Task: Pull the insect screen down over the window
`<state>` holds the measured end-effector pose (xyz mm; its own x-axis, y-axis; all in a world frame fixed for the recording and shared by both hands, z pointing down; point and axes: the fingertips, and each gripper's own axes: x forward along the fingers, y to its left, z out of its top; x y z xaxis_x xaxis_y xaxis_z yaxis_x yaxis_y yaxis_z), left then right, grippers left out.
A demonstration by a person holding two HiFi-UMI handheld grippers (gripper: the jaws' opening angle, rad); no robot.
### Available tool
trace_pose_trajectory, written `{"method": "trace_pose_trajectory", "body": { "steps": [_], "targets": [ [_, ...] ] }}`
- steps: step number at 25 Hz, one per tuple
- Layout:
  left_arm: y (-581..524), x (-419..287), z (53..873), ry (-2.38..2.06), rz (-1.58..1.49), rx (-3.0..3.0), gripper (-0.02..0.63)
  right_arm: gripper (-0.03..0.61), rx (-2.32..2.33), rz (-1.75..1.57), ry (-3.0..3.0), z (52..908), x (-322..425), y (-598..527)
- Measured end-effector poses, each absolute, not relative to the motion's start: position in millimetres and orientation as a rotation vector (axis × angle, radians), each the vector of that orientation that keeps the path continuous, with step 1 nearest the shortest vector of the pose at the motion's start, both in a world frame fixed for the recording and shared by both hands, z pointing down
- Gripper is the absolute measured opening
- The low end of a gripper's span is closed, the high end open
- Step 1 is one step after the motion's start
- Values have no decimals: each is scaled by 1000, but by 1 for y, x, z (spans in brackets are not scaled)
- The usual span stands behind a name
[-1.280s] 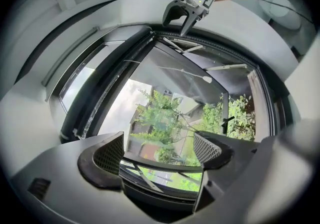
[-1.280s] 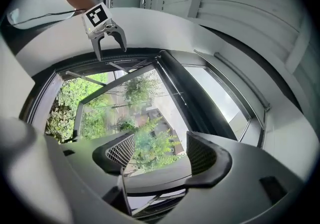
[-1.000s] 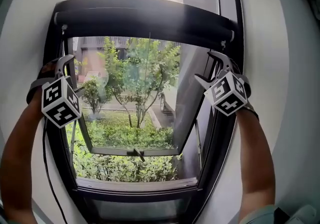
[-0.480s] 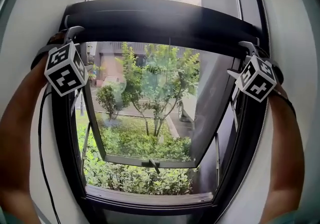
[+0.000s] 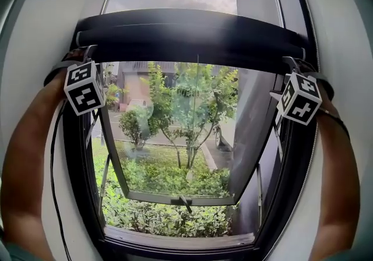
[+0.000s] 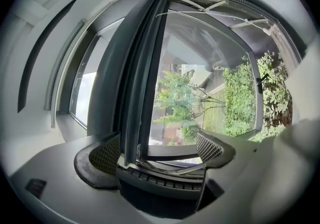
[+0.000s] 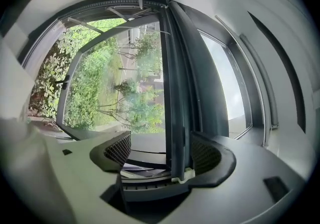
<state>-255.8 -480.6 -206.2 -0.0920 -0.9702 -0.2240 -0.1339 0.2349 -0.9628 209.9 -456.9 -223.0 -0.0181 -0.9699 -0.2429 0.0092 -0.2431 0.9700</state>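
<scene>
The insect screen's dark pull bar [image 5: 192, 35] spans the upper window, with the glass below it uncovered. My left gripper [image 5: 87, 50] is at the bar's left end and my right gripper [image 5: 289, 60] at its right end. In the left gripper view the bar [image 6: 137, 78] runs between the open jaws of the left gripper [image 6: 157, 148], close to the left pad [image 6: 105, 154], with a wide gap to the other pad. In the right gripper view the bar [image 7: 175, 83] lies inside the right gripper [image 7: 162, 150], close to the right pad [image 7: 205, 155]. Neither gripper clamps it.
The window sash [image 5: 180, 198] hangs tilted outward over shrubs and a small tree. White walls flank the black frame [image 5: 294, 155]. A black cable [image 5: 53, 166] hangs down the left side. The sill [image 5: 175, 241] is at the bottom.
Both grippers have risen from beside the window frame to the two ends of the pull bar. The bar now sits lower in the head view.
</scene>
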Motion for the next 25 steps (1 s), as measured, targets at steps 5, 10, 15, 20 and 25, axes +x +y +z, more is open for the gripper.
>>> {"method": "trace_pose_trajectory", "body": {
  "steps": [5, 10, 15, 20, 25],
  "targets": [
    [-491, -258, -208, 1479, -1048, -1078, 466, 350, 1353, -1405, -1076, -225, 213, -462],
    [-496, -249, -215, 1470, -1041, -1072, 466, 350, 1356, -1398, -1073, -227, 217, -466],
    [-507, -249, -216, 1482, -1086, -1060, 467, 350, 1347, -1385, -1068, -226, 218, -473],
    [-509, -256, -219, 1475, -1129, -1002, 466, 350, 1338, -1377, -1047, -230, 217, -473],
    [-507, -259, -219, 1452, -1179, -929, 466, 350, 1341, -1355, -1057, -229, 218, -472]
  ]
}}
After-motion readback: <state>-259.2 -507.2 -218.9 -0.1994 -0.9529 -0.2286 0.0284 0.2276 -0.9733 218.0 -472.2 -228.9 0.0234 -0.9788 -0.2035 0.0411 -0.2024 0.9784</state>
